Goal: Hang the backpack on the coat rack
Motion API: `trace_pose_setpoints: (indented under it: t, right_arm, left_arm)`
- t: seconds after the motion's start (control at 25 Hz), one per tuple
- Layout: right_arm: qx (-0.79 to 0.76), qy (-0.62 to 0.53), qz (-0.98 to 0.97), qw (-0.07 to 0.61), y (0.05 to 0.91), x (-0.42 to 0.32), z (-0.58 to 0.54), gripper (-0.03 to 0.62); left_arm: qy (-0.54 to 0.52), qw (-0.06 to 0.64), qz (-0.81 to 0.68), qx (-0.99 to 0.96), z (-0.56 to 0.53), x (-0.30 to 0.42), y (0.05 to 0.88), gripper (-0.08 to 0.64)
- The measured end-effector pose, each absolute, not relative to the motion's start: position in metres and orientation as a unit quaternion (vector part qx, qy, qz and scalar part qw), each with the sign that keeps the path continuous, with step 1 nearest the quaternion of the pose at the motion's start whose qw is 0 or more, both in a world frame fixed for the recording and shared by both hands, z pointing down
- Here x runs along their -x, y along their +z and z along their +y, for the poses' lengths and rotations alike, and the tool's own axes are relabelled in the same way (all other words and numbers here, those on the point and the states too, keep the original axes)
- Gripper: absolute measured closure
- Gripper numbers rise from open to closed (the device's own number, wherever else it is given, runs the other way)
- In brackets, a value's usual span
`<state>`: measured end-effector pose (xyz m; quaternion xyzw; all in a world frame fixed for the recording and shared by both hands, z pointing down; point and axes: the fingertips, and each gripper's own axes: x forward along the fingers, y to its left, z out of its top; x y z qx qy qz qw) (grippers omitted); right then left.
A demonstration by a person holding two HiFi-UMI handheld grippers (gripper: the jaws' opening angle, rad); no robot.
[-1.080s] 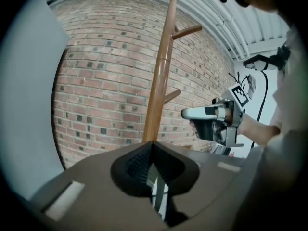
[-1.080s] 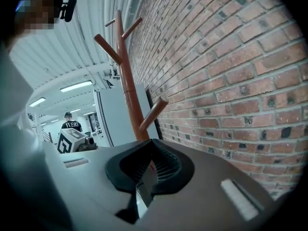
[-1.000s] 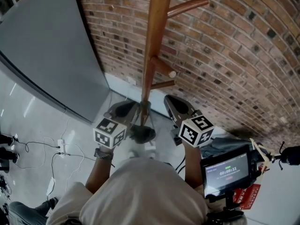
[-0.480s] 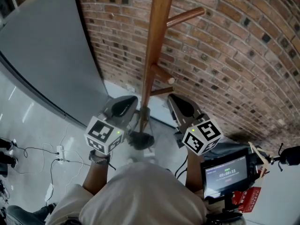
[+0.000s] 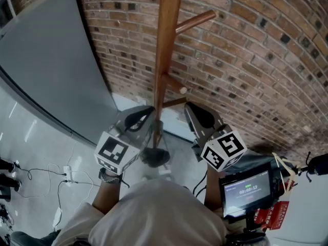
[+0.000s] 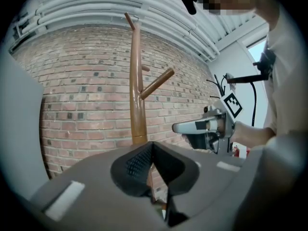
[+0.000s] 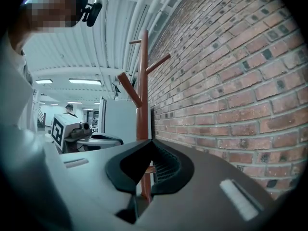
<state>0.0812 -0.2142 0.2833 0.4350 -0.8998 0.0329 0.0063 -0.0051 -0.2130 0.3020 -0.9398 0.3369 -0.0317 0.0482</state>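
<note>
Your backpack (image 5: 253,160) seems to be the grey heap at the head view's lower right, below your right gripper (image 5: 188,106), the nearer one. That and your left gripper (image 5: 149,109) are clamped empty, facing the coat rack (image 5: 163,60).

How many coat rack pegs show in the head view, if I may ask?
3: high peg pointing right, middle peg, low peg just under it. Others may be hidden above the frame.
</note>
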Motion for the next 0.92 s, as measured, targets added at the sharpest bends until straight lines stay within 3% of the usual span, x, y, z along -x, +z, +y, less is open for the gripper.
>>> trace_pose_setpoints:
  t: [0.92]
  right_arm:
    - [-0.417, 0.03, -0.908, 0.001, 0.278, -0.071, -0.209, 0.592]
  left_arm:
    - [-0.038, 0.047, 0.344, 0.937, -0.215, 0.009, 0.304, 0.56]
